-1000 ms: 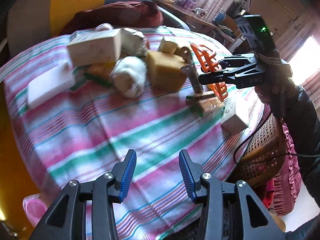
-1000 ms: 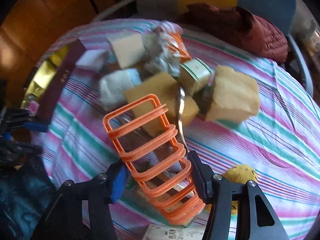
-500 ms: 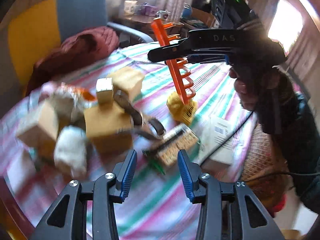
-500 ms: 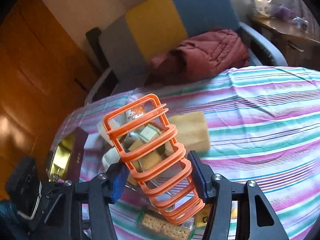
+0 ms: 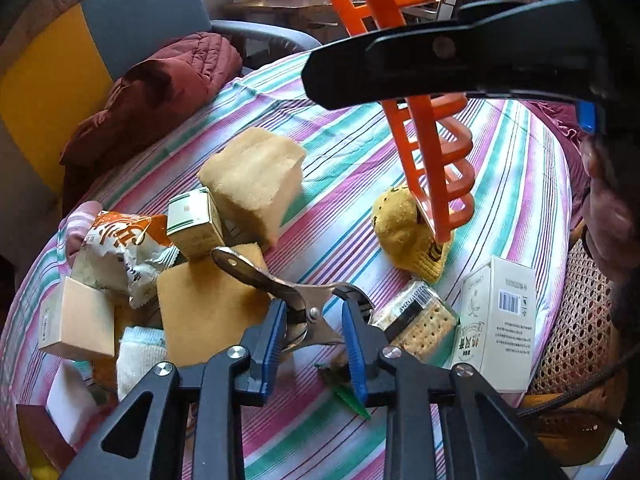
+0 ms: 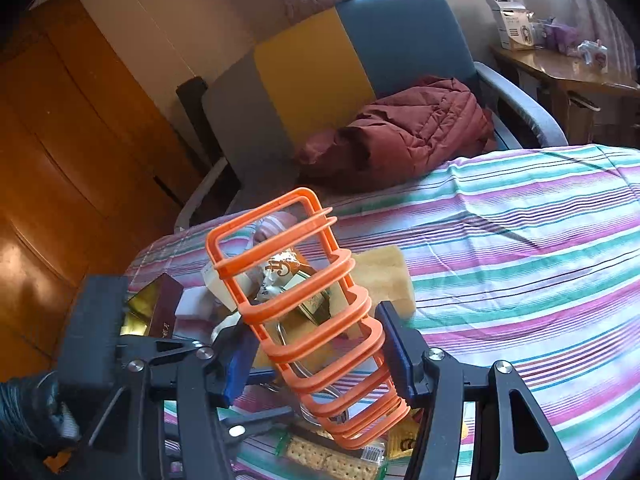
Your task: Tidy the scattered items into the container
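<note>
the right gripper (image 6: 316,354) held the orange rack (image 6: 304,312) clamped, lifted above the yellow sponge (image 5: 408,232). the left gripper (image 5: 314,344), jaws apart, straddled the metal clip (image 5: 280,292), handle angling away left.

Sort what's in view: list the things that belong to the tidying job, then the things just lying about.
Job:
right gripper, shut on the orange rack
left gripper, open around the metal tongs
cracker pack
white carton
tan sponge block
snack bag
yellow knit item

Lying about:
red jacket
chair
side table
</note>
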`<state>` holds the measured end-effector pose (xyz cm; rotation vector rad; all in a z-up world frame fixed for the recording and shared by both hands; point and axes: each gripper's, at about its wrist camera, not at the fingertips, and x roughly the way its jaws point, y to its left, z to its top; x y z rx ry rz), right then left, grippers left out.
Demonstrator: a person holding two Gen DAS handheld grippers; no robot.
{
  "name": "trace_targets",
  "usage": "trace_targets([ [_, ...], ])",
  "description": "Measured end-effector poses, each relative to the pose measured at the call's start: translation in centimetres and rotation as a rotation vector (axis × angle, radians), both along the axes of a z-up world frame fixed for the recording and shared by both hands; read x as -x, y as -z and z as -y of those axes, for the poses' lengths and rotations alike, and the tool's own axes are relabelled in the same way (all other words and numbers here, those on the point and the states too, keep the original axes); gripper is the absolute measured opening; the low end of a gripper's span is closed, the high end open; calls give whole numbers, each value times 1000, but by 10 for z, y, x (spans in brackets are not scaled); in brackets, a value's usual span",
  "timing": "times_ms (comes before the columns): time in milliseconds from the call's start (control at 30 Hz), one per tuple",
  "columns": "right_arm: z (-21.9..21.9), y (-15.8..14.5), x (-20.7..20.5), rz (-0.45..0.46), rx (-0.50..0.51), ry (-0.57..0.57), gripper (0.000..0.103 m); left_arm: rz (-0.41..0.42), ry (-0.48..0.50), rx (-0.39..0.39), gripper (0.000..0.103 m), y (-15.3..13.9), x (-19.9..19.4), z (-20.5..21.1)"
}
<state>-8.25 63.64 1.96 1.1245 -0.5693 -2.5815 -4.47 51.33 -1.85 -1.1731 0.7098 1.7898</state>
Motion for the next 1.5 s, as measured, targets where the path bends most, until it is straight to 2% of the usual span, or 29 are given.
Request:
trace_targets([
  [233,-8,0,-1,-2,-7,48,59,0,6,16,28,5,0,-3],
  [367,-20,1,-3,-1,14,103,58,-61,27,73,29,18,-8,-11],
  [467,-22,0,-5,-10,23,109,58,-79,25,78,29,21,-9,-11],
  [600,-22,0,-4,-16,26,106,58,-154,52,97,21,24,-19,-13],
  [700,-20,-1,-4,-20,21,98,58,-173,49,71,19,23,-20,-9],
  [900,-20,1,-3,-19,18,103,58,-81,-4,-47,18,8,-13,10],
  [1067,-19,-2,-3,-41,4,95,58,-50,-46,-143,18,-14,-16,34],
  [1300,-18,0,-1,-37,-7,101,58,-41,-126,-215,18,-37,-25,86],
  [1500,-19,6,2,1,-12,127,58,-27,-258,-263,18,-47,-25,159],
])
